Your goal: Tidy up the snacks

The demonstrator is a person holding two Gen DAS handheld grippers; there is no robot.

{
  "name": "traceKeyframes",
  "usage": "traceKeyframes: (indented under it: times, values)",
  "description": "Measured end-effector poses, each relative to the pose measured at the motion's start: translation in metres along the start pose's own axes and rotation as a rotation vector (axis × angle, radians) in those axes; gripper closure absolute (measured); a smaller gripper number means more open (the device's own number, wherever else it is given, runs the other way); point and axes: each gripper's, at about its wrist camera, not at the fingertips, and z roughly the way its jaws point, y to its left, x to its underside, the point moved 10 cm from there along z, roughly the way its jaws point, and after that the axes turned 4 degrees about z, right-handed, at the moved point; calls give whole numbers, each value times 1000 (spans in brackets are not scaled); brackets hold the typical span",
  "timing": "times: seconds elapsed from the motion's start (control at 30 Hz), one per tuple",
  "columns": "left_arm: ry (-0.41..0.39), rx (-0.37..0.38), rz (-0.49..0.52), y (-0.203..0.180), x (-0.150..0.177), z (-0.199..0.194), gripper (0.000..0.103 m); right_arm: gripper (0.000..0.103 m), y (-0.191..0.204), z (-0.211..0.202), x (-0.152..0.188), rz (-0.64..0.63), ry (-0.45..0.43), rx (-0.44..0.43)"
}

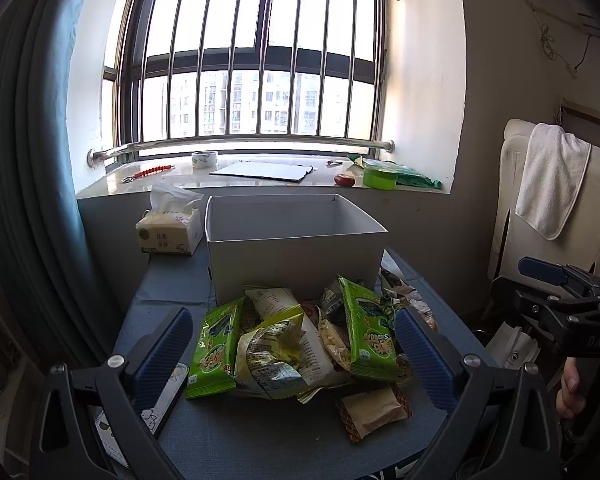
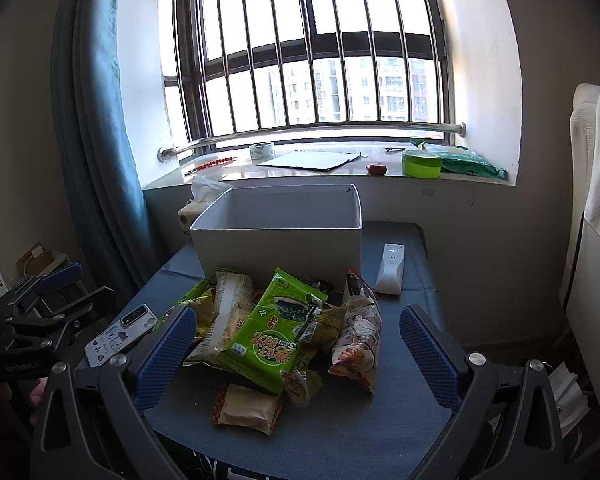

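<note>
A pile of snack packets (image 1: 296, 344) lies on the blue-grey table (image 1: 260, 436), in front of an open white box (image 1: 296, 240). It holds two bright green packets (image 1: 214, 354) (image 1: 366, 328), yellow-white crumpled bags and a small beige wafer packet (image 1: 374, 410). My left gripper (image 1: 294, 360) is open and empty, its blue pads either side of the pile, held above the near table edge. In the right wrist view my right gripper (image 2: 296, 356) is open and empty over the pile (image 2: 276, 332), with the box (image 2: 278, 236) behind it.
A tissue box (image 1: 168, 234) stands left of the white box. A phone (image 2: 120, 334) lies at the table's left edge and a white remote (image 2: 390, 268) at its right. The windowsill holds tape, a board and a green tub (image 1: 380, 176). A towel-draped chair (image 1: 552, 184) is at the right.
</note>
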Motion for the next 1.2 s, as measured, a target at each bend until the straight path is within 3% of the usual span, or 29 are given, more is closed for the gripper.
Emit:
traceKeyframes:
  times: [1.2]
  values:
    - [13,-1,1,1,3,2,0,0,-15,9,7,36,31,8]
